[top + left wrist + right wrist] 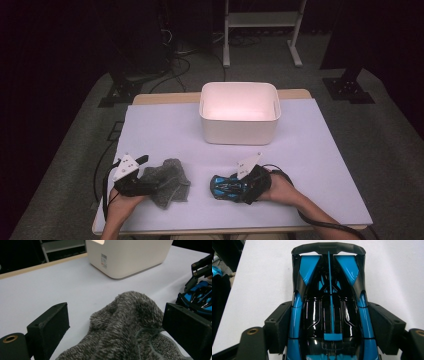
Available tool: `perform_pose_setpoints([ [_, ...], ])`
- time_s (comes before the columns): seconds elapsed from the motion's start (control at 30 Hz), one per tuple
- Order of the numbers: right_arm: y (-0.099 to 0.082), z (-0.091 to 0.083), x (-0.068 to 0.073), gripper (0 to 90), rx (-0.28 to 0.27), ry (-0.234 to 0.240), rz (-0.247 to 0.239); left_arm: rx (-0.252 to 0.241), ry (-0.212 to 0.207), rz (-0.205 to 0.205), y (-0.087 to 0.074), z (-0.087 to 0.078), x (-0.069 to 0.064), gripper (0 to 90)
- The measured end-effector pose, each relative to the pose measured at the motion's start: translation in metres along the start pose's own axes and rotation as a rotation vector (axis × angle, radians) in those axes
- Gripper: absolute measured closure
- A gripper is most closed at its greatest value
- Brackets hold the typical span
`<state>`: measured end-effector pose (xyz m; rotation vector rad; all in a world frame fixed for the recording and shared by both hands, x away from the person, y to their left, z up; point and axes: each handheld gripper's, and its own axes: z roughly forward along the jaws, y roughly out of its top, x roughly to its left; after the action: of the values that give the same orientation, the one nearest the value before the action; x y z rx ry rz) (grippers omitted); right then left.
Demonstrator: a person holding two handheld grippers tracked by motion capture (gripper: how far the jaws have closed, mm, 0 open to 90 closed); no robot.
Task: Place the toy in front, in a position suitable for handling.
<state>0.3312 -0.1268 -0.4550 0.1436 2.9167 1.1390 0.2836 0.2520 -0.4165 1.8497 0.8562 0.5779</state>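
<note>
Blue toy car (329, 312) — clamped by right hand-held gripper (329, 325).

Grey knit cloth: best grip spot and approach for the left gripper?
Pinch the raised fold at the middle of the grey knit cloth, coming in low from the person's side. The left gripper already straddles that hump, jaws open either side; the flat edges offer nothing to bite.

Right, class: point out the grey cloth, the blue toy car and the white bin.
grey cloth (169, 181), high view, middle of the crumpled fabric.
blue toy car (329, 307), right gripper view, glossy black roof.
white bin (239, 131), high view, near outer wall.
</note>
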Motion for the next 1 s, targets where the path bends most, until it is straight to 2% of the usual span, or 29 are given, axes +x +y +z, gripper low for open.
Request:
perform_pose_setpoints([
  [0.03, 0.0, 0.0, 0.0, 23.8, 0.001, 0.004, 0.003, 0.007, -0.004, 0.003, 0.0, 0.0, 0.0, 6.2],
  [0.07, 0.0, -0.005, -0.003, 22.5, -0.028, 0.027, 0.036, 0.013, -0.011, 0.012, 0.0, 0.001, -0.001, 6.2],
  [0.1, 0.0, -0.007, -0.004, 21.7, -0.04, 0.029, 0.046, 0.013, -0.011, 0.012, 0.0, 0.001, -0.001, 6.2],
  [0.13, 0.0, -0.007, -0.004, 21.7, -0.04, 0.029, 0.046, 0.014, -0.015, 0.013, 0.0, 0.002, -0.002, 6.2],
  [0.17, 0.0, -0.014, -0.005, 18.9, -0.062, 0.016, 0.056, 0.015, -0.017, 0.014, 0.0, 0.002, -0.002, 6.6],
  [0.3, -0.005, -0.025, -0.003, 17.5, -0.061, 0.002, 0.068, 0.031, -0.032, 0.02, 0.0, 0.002, -0.003, 8.4],
  [0.47, -0.023, -0.043, 0.005, 17.1, -0.091, -0.017, 0.094, 0.054, -0.06, 0.039, 0.0, 0.003, -0.002, 14.9],
  [0.57, -0.038, -0.052, 0.004, 17.1, -0.099, -0.039, 0.12, 0.053, -0.072, 0.06, 0.001, 0.002, -0.003, 22.5],
  [0.67, -0.044, -0.055, 0.003, 17.1, -0.109, -0.046, 0.137, 0.071, -0.081, 0.083, 0.001, 0.003, -0.003, 26.9],
  [0.77, -0.048, -0.054, 0.001, 16.7, -0.101, -0.056, 0.14, 0.106, -0.104, 0.099, -0.001, 0.005, -0.004, 35.5],
  [0.83, -0.05, -0.053, 0.0, 16.3, -0.097, -0.042, 0.148, 0.142, -0.093, 0.118, -0.003, 0.007, -0.004, 43.4],
  [0.87, -0.052, -0.052, -0.003, 16.3, -0.104, -0.033, 0.162, 0.155, -0.094, 0.126, -0.004, 0.008, -0.004, 56.1],
  [0.93, -0.054, -0.052, -0.004, 15.9, -0.106, -0.028, 0.169, 0.172, -0.109, 0.138, -0.005, 0.009, -0.004, 69.8],
  [0.97, -0.054, -0.052, -0.004, 15.9, -0.106, -0.028, 0.169, 0.177, -0.117, 0.139, -0.006, 0.01, -0.003, 69.8],
  [1.0, -0.054, -0.052, -0.005, 15.9, -0.109, -0.026, 0.174, 0.182, -0.125, 0.141, -0.006, 0.011, -0.003, 73.9],
])
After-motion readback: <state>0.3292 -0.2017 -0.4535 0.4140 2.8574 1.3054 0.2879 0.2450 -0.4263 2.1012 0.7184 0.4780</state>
